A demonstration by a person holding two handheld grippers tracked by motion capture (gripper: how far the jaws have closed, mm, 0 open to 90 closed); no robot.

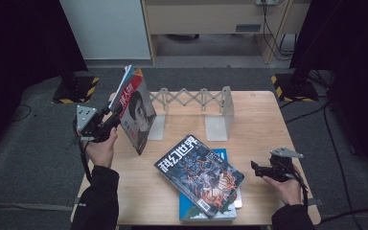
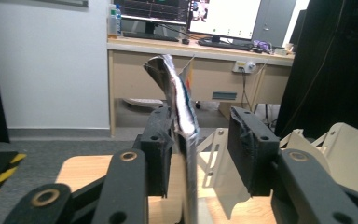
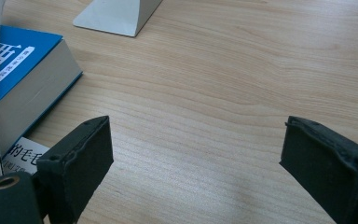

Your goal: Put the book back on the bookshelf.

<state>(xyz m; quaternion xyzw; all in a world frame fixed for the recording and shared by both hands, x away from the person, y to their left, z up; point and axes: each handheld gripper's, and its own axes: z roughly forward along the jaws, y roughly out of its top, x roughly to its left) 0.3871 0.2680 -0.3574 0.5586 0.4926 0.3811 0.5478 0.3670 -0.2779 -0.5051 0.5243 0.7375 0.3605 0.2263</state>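
The left gripper point(image 2: 200, 149) has its jaws parted around the edge of a standing magazine point(image 2: 179, 107): one pad touches the pages, the other stands clear, so nothing is clamped. In the high view that gripper point(image 1: 112, 122) sits at the table's left edge, and the magazine point(image 1: 136, 115) stands on its lower edge, long axis upright but tilted, top leaning left, portrait cover facing right, against the left plate of the expandable metal bookend rack point(image 1: 191, 108). Bare rack slots lie to its right. The right gripper point(image 1: 258, 170) rests near the right edge with jaws wide apart over bare wooden table point(image 3: 223, 93), holding nothing. Between the hands a sci-fi magazine point(image 1: 199, 175) lies flat atop a blue book point(image 3: 25, 63).
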